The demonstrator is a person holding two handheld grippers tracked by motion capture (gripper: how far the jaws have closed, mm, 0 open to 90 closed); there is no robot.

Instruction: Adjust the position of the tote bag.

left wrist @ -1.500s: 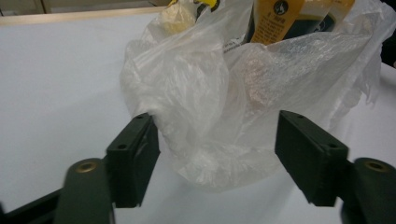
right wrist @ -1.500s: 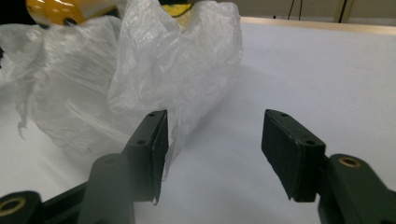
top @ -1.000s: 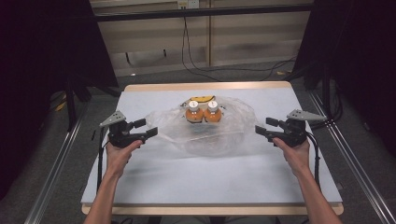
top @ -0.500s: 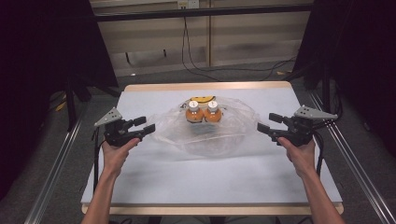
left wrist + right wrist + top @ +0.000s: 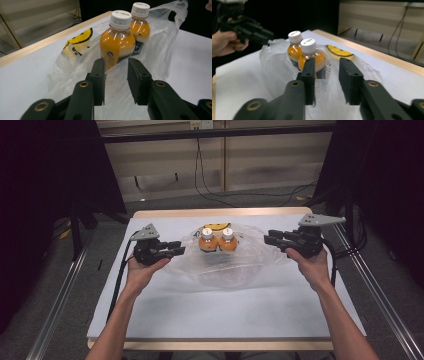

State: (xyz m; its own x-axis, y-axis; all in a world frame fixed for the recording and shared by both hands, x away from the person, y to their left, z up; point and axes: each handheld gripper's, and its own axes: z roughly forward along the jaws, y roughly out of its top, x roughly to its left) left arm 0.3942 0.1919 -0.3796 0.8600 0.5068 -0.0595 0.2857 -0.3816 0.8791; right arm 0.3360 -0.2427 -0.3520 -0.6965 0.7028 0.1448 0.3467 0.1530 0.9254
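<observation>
Both tongs, the left gripper and the right gripper, are held released at opposite edges of the thin plastic bag. Limp, slippery film (two heavy juice bottles inside, mid-table) is best pinched at its edges.

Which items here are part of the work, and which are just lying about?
In play:
- clear plastic bag, lying between both open grippers
- two orange drink bottles with white caps, standing upright on it
- left gripper
- right gripper

Just lying about:
- cables on the floor beyond the table
</observation>
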